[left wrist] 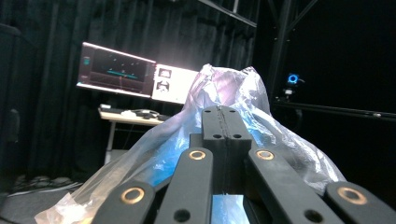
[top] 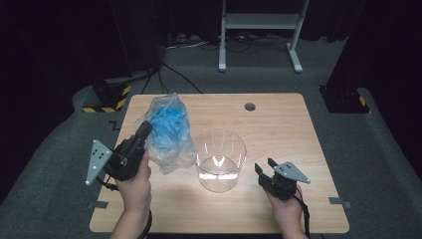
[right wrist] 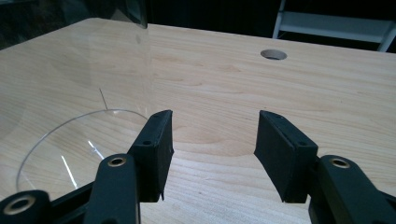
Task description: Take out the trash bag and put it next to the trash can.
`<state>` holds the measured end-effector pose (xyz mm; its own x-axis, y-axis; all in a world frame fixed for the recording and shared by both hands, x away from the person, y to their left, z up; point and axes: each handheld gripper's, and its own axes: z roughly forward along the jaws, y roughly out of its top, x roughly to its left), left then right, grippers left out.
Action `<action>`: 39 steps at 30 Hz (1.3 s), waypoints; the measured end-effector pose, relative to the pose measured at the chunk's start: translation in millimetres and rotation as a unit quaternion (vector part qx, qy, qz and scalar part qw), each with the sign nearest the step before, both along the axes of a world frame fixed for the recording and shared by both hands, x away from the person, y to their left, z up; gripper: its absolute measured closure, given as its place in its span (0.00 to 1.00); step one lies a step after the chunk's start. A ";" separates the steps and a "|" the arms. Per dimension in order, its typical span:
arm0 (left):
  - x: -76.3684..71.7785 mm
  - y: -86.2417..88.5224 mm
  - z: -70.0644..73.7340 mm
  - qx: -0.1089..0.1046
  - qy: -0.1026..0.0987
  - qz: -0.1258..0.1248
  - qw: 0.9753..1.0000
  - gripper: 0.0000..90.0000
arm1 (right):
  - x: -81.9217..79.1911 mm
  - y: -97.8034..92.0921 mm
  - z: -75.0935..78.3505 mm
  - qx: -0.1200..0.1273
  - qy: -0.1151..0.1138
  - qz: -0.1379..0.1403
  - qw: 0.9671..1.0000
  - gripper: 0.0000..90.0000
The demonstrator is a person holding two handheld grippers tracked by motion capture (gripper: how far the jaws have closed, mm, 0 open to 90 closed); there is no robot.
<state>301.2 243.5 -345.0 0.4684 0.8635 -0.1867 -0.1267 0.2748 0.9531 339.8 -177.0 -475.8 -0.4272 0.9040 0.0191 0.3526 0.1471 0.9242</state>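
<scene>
now: bag pinched, right gripper idle by the container

left gripper [top: 143, 130] is clamped on the clear plastic bag [top: 169, 132] of blue stuff, at ten o'clock of the clear container [top: 220, 159]; right gripper [top: 267, 166], jaws apart, sits at four o'clock on the table [top: 278, 124].

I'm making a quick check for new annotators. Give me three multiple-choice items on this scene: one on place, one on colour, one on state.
1. Where does the clear container stand?
A. between the two grippers
B. at the table's far edge
C. on the floor

2. What colour is the stuff inside the plastic bag?
A. red
B. blue
C. yellow

3. How is the right gripper?
A. shut on the bag
B. shut on nothing
C. open

Answers: 1 A, the high view shows it between the left gripper and the right one; 2 B, blue shows through the film; 3 C, its jaws stand apart over bare wood.
</scene>
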 end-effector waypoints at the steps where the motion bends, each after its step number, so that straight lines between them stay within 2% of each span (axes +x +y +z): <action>1: 0.8 2.2 -0.8 -0.002 0.004 0.000 1.000 1.00 | 0.2 -0.1 -0.3 0.001 0.002 -0.001 1.000 0.50; 8: 6.5 21.2 -9.6 -0.004 0.024 0.026 0.999 1.00 | 4.1 -3.9 -5.2 0.004 0.015 -0.005 1.000 0.50; 12: 9.6 25.8 -14.1 -0.004 0.031 0.036 0.999 1.00 | 8.0 -6.6 -10.1 0.001 0.026 -0.010 1.000 0.49; 19: 18.7 35.4 -28.8 0.005 0.058 0.057 0.997 1.00 | 12.2 -11.2 -15.0 0.016 0.047 -0.013 0.999 0.46; 24: 31.1 39.7 -43.6 0.012 0.081 0.067 0.994 1.00 | 11.6 -13.4 -16.9 0.012 0.056 -0.010 0.998 0.42; 29: 47.0 35.9 -57.7 0.024 0.106 0.066 0.992 1.00 | 9.7 -18.4 -20.0 0.010 0.068 -0.011 0.998 0.38; 34: 71.7 22.6 -71.3 0.038 0.126 0.057 0.990 1.00 | 4.6 -28.4 -22.6 0.010 0.078 -0.033 0.996 0.36; 35: 71.7 22.6 -71.3 0.038 0.126 0.057 0.990 1.00 | 4.6 -28.4 -22.6 0.010 0.078 -0.033 0.996 0.36; 36: 78.2 17.0 -75.4 0.051 0.130 0.059 0.988 1.00 | 2.2 -32.1 -23.6 0.014 0.081 -0.037 0.996 0.35; 37: 78.2 17.0 -75.4 0.051 0.130 0.059 0.988 1.00 | 2.2 -32.1 -23.6 0.014 0.081 -0.037 0.996 0.35; 39: 87.5 9.1 -81.4 0.061 0.141 0.055 0.987 1.00 | 0.0 -35.2 -25.7 0.010 0.085 -0.040 0.996 0.35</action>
<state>388.6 252.6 -426.4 0.3152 0.9302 -0.1879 0.1247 0.1556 0.9799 339.8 -212.2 -501.5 -0.3422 0.9339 0.1039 0.5142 0.0936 0.8525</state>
